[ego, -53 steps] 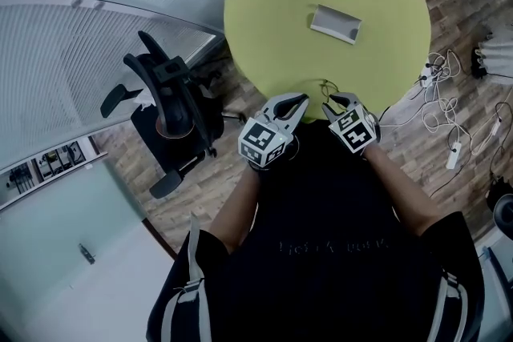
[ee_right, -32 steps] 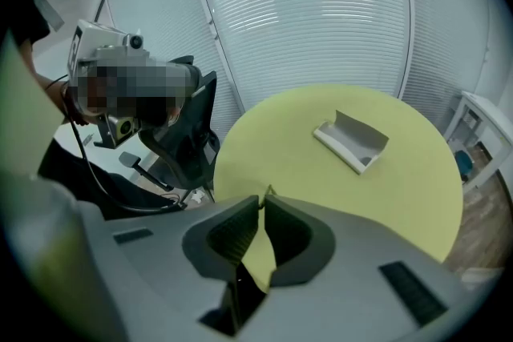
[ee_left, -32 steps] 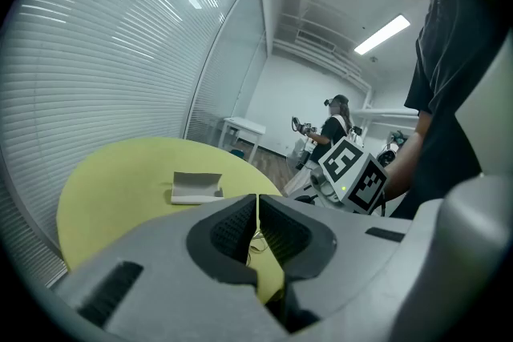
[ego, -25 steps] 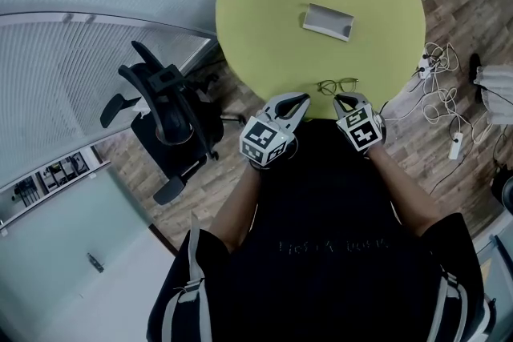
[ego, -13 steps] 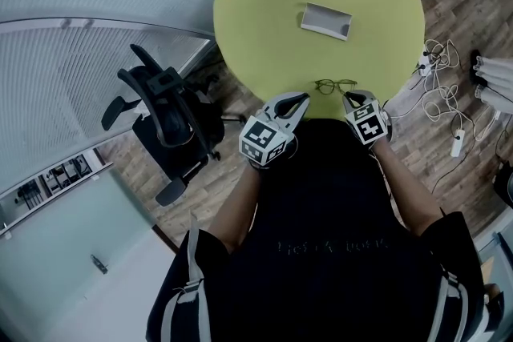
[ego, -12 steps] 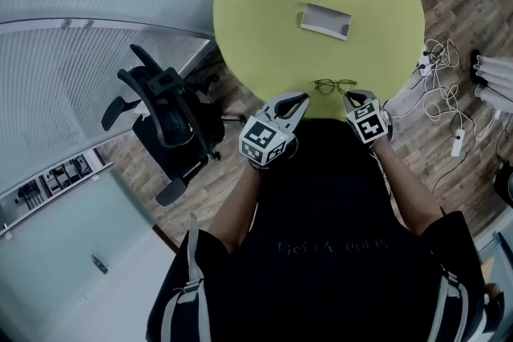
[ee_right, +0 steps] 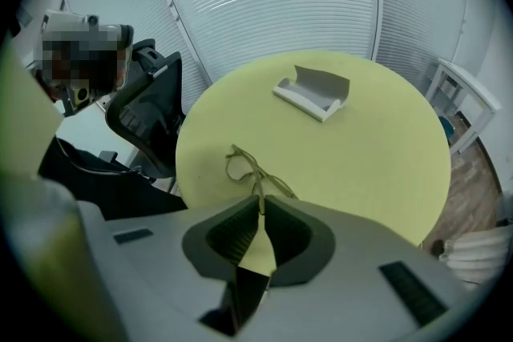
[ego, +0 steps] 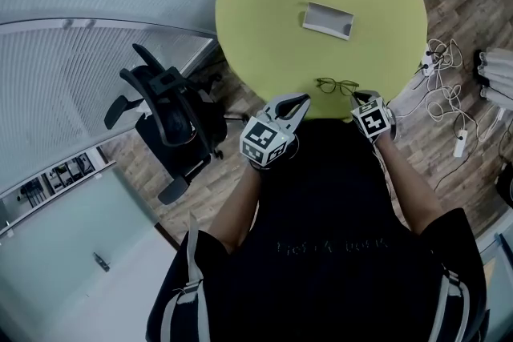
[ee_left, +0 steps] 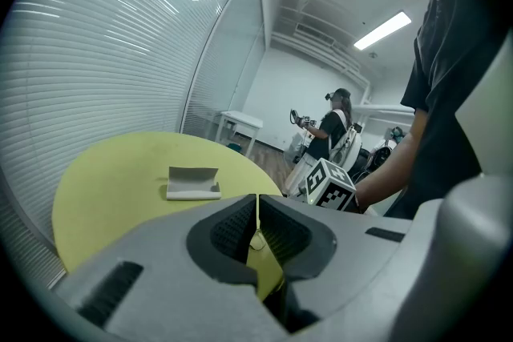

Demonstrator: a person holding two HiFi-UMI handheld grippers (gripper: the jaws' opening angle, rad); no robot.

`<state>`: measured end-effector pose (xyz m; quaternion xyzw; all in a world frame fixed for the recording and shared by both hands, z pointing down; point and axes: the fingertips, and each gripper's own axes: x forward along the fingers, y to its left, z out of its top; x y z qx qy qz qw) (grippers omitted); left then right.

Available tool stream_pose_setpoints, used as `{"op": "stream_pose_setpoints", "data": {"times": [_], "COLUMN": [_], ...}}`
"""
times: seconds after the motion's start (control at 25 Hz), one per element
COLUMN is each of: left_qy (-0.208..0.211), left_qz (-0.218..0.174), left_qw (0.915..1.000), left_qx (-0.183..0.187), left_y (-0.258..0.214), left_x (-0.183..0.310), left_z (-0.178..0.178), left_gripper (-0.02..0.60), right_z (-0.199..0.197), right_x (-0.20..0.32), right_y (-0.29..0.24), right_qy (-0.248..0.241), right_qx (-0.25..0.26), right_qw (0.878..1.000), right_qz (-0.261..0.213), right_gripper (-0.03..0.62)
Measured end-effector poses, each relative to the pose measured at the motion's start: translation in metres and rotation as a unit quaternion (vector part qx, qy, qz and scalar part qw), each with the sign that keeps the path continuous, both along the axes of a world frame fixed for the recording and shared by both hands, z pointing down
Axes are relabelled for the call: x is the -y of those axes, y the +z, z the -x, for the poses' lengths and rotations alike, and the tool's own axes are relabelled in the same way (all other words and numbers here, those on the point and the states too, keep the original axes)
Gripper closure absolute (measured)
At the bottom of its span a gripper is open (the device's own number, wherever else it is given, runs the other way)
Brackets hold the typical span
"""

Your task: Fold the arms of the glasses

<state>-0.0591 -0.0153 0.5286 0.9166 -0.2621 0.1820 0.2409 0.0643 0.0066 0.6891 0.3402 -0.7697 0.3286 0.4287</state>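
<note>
Thin-rimmed glasses (ego: pixel 337 86) lie near the front edge of the round yellow-green table (ego: pixel 272 4). My right gripper (ego: pixel 362 98) is at their right end. In the right gripper view the glasses (ee_right: pixel 248 170) lie just ahead, and one arm runs straight into the closed tips of the right gripper (ee_right: pixel 260 203), which is shut on it. My left gripper (ego: pixel 298 102) hovers at the table edge to the left of the glasses, apart from them. In its own view the left gripper (ee_left: pixel 257 200) is shut with nothing between its jaws.
A grey-white open case (ego: pixel 329 20) lies mid-table, also seen as the case (ee_right: pixel 314 91). A black office chair (ego: pixel 164 120) stands left of the table. Cables and power strips (ego: pixel 441 84) litter the wooden floor on the right. A person (ee_left: pixel 331 128) stands far off.
The glasses went from held at the table edge to lying on the table. My right gripper has slid to the right along their near side. The left gripper has stayed put.
</note>
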Motion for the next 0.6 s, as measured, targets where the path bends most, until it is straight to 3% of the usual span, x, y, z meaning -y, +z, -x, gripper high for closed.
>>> {"op": "stream_pose_setpoints", "data": {"times": [0.6], "left_qy": [-0.004], "left_qz": [0.009], "left_qw": [0.9999], "left_qx": [0.006], "left_y": [0.003], "left_x": [-0.009], "left_z": [0.004], "left_gripper": [0.561], "right_z": [-0.006], "right_x": [-0.006], "right_y": [0.033], "right_qy": [-0.012], "right_qx": [-0.021], "right_qw": [0.999], "right_qz": [0.022], "right_gripper": [0.551]}}
